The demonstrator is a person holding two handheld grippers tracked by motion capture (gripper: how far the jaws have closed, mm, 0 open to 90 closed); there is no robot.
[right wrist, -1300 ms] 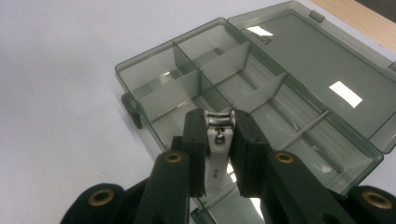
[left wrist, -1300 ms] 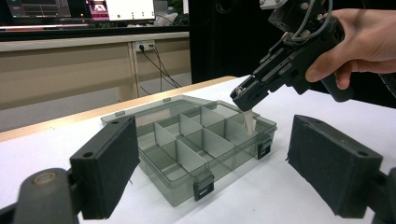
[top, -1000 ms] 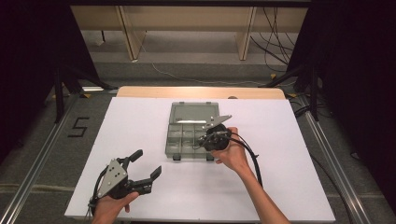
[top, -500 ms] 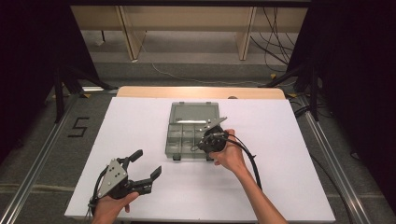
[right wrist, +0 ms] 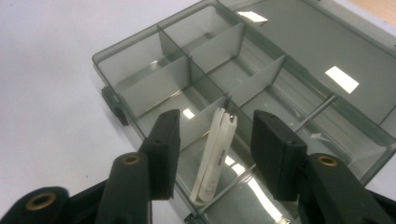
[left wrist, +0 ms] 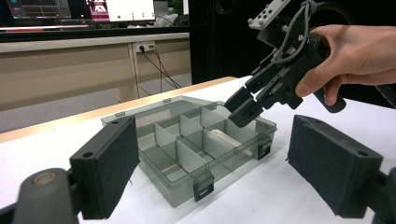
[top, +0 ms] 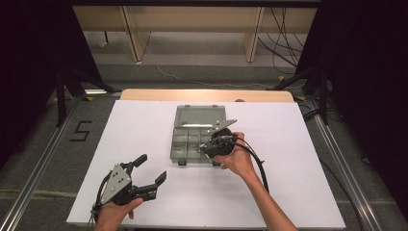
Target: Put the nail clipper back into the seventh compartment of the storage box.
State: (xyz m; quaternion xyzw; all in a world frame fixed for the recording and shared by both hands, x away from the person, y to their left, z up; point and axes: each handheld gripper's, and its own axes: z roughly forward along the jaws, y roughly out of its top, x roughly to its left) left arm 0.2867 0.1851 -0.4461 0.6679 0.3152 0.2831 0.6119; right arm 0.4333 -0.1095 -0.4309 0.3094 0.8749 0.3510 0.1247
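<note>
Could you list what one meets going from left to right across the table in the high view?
Left gripper, jaws apart, at the near left → open compartment box at the middle → right gripper over the box's right side, held by the right hand.

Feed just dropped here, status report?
Left gripper open, idle near table edge. Right gripper open over the organizer box, white clip lying in compartment between jaws. Nothing in the way.
</note>
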